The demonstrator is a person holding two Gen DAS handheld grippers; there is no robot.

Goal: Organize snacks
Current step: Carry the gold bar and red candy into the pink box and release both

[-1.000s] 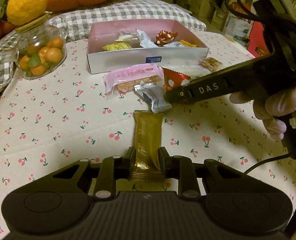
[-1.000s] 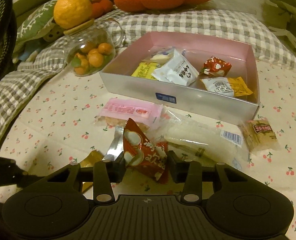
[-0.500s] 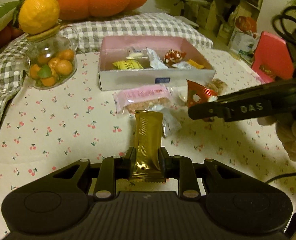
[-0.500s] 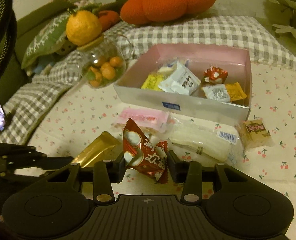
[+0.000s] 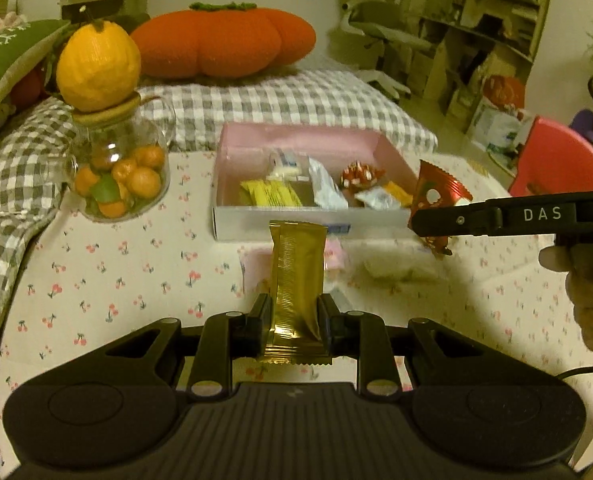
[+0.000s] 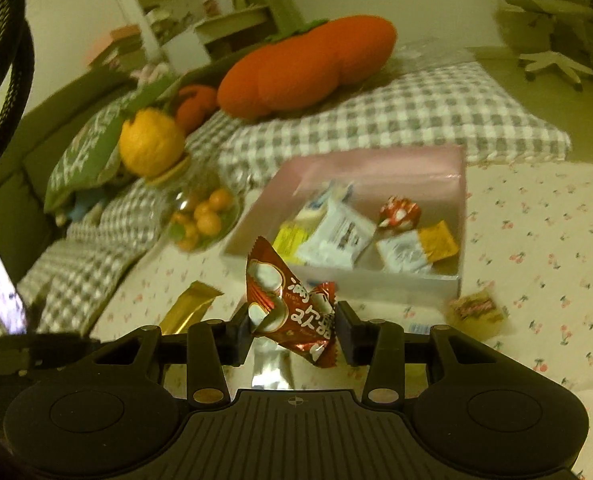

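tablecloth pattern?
Cream tablecloth with small red cherry prints; clearest in the left wrist view.

A box is sitting on the table, with several wrapped snacks lying inside it. A jar is standing to its left, a round fruit resting on its lid. A cushion is lying behind both.

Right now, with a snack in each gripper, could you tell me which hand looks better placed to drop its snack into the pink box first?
Right, probably. The right gripper holds the red packet beside the pink box, near its front corner. The left gripper holds the gold bar further back over the tablecloth.
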